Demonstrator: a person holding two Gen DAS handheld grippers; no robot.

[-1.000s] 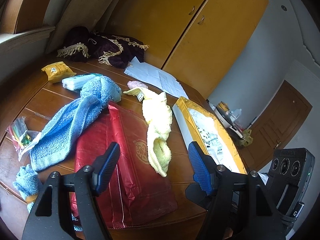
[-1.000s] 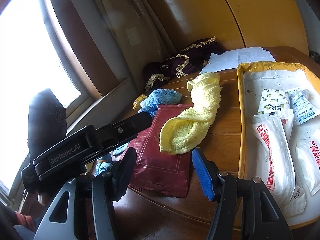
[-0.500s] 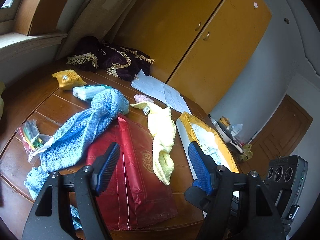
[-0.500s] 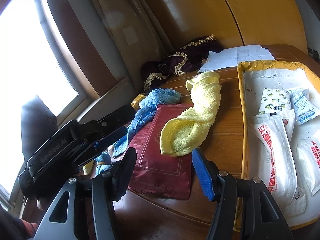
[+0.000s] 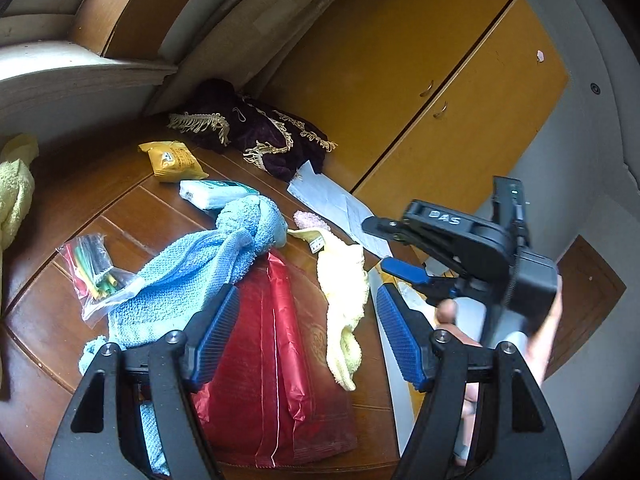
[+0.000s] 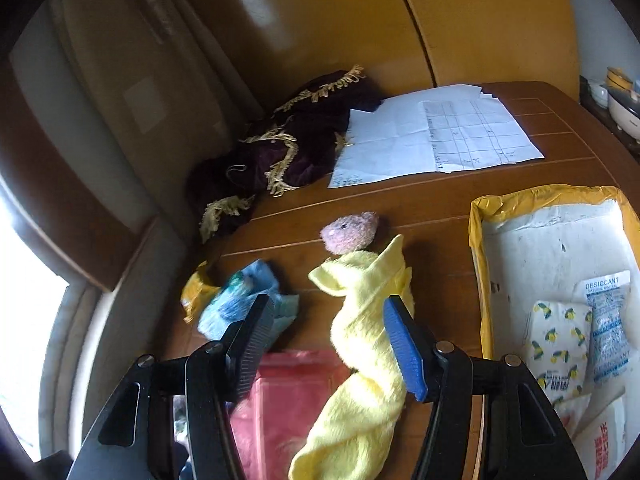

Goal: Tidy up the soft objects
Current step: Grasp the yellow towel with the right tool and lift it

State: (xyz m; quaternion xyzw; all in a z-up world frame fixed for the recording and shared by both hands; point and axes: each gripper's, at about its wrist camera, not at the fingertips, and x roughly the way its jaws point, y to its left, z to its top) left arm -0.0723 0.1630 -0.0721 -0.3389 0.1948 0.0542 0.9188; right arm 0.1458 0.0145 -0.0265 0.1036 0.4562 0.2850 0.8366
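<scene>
A yellow towel (image 6: 360, 364) lies twisted on the wooden table (image 6: 440, 200), partly over a red foil bag (image 6: 280, 396). My right gripper (image 6: 326, 340) is open and low over it, and the towel runs between the two fingers, close to the blue pad (image 6: 402, 344). A small pink fluffy piece (image 6: 350, 232) sits just beyond the towel's end. In the left wrist view, the left gripper (image 5: 308, 336) hangs open above the red bag (image 5: 276, 360), with nothing in it. A blue towel (image 5: 192, 276) lies to its left, the yellow towel (image 5: 344, 292) to its right. The right gripper (image 5: 382, 246) reaches in from the right.
A dark purple fringed cloth (image 5: 256, 132) and papers (image 6: 432, 132) lie at the back. A yellow-rimmed box (image 6: 480, 216) of desiccant packets stands right. A yellow packet (image 5: 172, 158), tissue pack (image 5: 216, 194) and bag of coloured tubes (image 5: 94, 272) lie left, another pale towel (image 5: 14, 192) at the far left.
The right gripper has moved forward and down over the yellow towel and now shows in the left wrist view. The left gripper has drawn back and up. Both stay open.
</scene>
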